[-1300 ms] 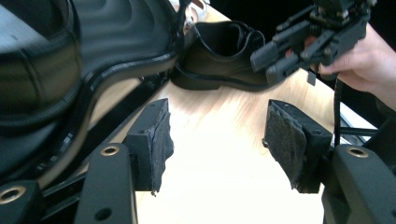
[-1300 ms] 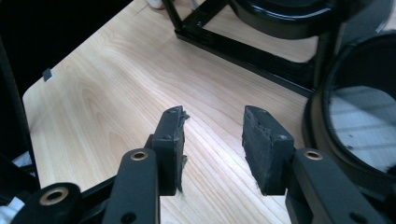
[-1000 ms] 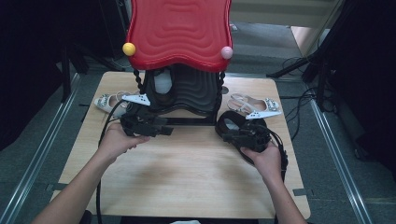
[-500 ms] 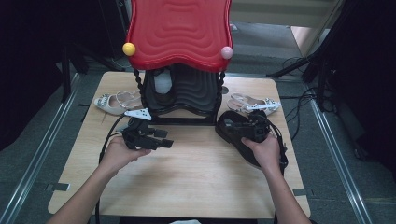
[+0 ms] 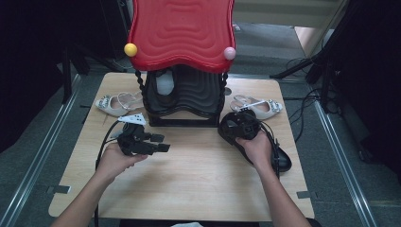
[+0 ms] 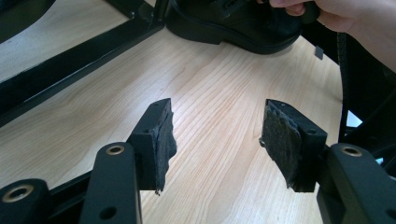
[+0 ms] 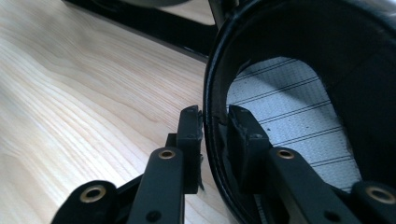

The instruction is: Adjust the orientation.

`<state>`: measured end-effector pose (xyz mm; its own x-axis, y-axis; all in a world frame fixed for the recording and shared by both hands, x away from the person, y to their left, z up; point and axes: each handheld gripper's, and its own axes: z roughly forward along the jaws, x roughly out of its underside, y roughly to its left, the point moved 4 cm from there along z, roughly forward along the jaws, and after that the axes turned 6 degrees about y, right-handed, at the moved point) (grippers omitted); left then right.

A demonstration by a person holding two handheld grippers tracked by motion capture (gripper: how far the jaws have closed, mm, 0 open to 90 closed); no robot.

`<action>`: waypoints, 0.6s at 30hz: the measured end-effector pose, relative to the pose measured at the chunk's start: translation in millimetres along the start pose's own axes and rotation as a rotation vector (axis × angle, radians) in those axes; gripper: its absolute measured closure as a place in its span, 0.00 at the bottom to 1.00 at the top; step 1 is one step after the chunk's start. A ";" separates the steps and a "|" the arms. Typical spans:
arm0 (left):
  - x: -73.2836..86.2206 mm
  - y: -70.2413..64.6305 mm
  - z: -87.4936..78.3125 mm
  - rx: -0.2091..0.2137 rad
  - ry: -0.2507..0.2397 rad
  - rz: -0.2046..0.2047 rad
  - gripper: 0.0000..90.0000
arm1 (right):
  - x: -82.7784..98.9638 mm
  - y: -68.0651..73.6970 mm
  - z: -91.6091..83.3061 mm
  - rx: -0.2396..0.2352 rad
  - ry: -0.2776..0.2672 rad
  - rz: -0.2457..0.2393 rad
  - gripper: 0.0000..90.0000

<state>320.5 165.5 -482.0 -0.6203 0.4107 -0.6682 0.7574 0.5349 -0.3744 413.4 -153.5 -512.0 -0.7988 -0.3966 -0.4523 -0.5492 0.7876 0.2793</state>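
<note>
A glossy black shoe [image 5: 246,130] with a white, dark-lined insole is sitting on the pale wood-grain table [image 5: 198,179]. The rack [image 5: 182,97] is showing black ribbed shelves under a wavy red top with one yellow and one pink knob. Two cream sandals [image 5: 116,104] are glinting with silver trim.

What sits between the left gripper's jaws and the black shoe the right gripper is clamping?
Only bare wooden table. In the left gripper view, the open left gripper faces the black shoe across bare wood; the high view agrees.
</note>
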 end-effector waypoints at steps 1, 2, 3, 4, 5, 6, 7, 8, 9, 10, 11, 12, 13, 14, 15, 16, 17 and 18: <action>0.4 0.5 0.3 -0.001 0.000 -0.003 0.49 | 0.2 1.0 1.5 0.017 0.009 -0.005 0.87; 0.8 1.2 0.7 -0.004 0.003 -0.006 0.49 | 0.5 1.3 3.3 0.033 0.013 -0.028 0.89; 1.2 2.0 0.8 -0.005 0.003 -0.006 0.49 | 1.0 2.1 4.1 0.046 0.009 -0.032 0.90; 1.6 2.2 1.0 -0.003 0.002 -0.010 0.49 | 1.5 2.1 4.5 0.052 0.000 -0.042 0.93; 1.8 2.8 1.3 -0.007 -0.001 -0.014 0.49 | 2.8 2.0 4.1 0.058 -0.014 -0.051 0.96; 2.1 3.4 1.0 -0.001 0.004 -0.016 0.49 | 2.8 2.0 4.1 0.058 -0.014 -0.051 0.96; 2.5 3.6 1.3 0.001 0.005 -0.021 0.49 | 3.0 1.8 3.5 0.056 -0.016 -0.053 0.96; 2.8 4.2 1.3 0.000 0.006 -0.024 0.48 | 2.9 1.4 3.1 0.053 -0.016 -0.054 0.96; 3.0 5.0 1.3 0.003 0.003 -0.028 0.48 | 3.1 1.7 2.8 0.052 -0.013 -0.053 0.96; 3.0 5.2 1.2 0.005 0.003 -0.032 0.48 | 3.3 2.4 1.6 0.053 -0.011 -0.057 0.96; 3.0 5.7 1.0 0.006 0.004 -0.031 0.48 | 3.5 2.9 -0.7 0.046 -0.006 -0.057 0.96; 2.9 5.8 1.2 0.006 0.001 -0.033 0.48 | 3.5 2.9 -0.7 0.046 -0.006 -0.057 0.96; 2.9 6.2 1.3 0.005 0.001 -0.032 0.48 | 3.7 2.6 -2.3 0.038 -0.006 -0.064 0.96; 3.0 6.2 1.5 0.006 0.003 -0.033 0.48 | 4.3 3.3 -4.3 0.035 -0.001 -0.063 0.97; 3.0 5.9 1.9 0.007 0.003 -0.035 0.48 | 5.2 4.0 -8.7 0.029 -0.005 -0.080 0.97; 3.1 6.1 2.0 0.005 0.004 -0.034 0.48 | 5.2 4.0 -8.7 0.029 -0.005 -0.080 0.97; 3.1 6.1 2.2 0.006 0.004 -0.035 0.48 | 5.7 5.0 -11.4 0.030 -0.003 -0.083 0.97; 3.0 6.6 2.4 0.009 0.006 -0.032 0.48 | 6.0 5.5 -13.8 0.038 -0.004 -0.094 0.97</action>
<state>324.1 168.5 -488.0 -0.6459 0.3979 -0.6515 0.7386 0.5416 -0.4015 402.2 -158.1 -501.5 -0.7432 -0.4677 -0.4784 -0.6119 0.7644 0.2033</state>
